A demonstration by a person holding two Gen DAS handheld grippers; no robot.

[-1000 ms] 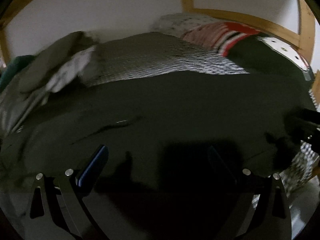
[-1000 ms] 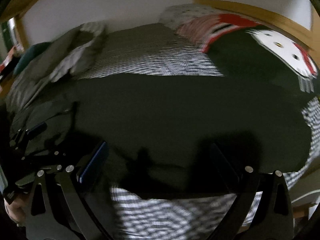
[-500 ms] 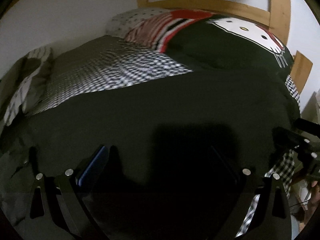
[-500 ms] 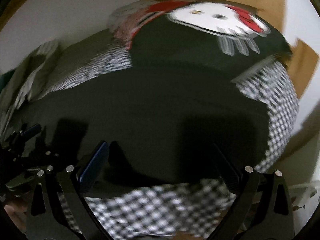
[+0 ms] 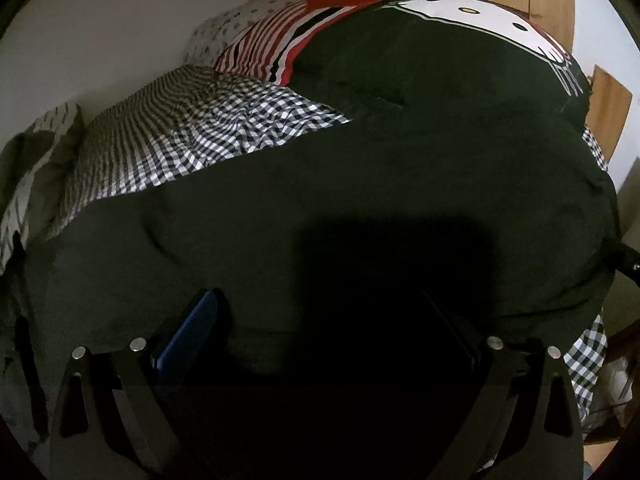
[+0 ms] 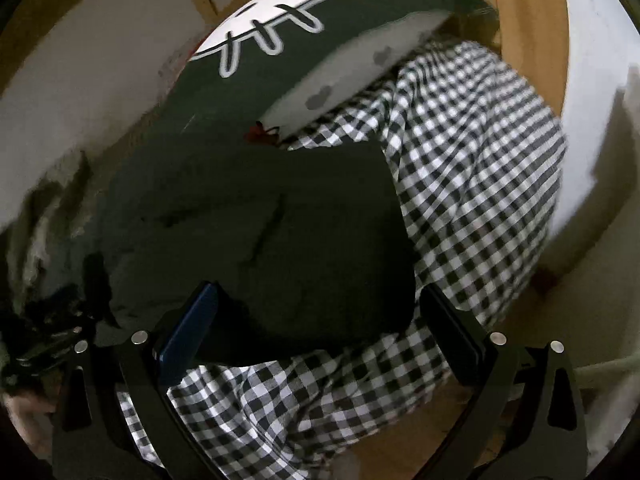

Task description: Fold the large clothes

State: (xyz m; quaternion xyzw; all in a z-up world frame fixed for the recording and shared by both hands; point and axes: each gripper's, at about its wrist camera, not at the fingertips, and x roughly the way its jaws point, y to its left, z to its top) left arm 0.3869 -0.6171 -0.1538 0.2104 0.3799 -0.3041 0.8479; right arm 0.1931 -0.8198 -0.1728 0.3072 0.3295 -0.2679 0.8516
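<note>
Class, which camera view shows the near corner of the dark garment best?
The right wrist view: the dark garment ends in a rounded corner between the open right tool's fingers, sharp against the checked sheet. The left wrist view shows only its broad, shadowed surface.

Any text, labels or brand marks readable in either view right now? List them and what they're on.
None readable in either view.
Blanket: a white cartoon cat face with a red bow, no lettering.
Dark garment: no tag or print visible.
Checked sheet and striped pillow: pattern only.
</note>
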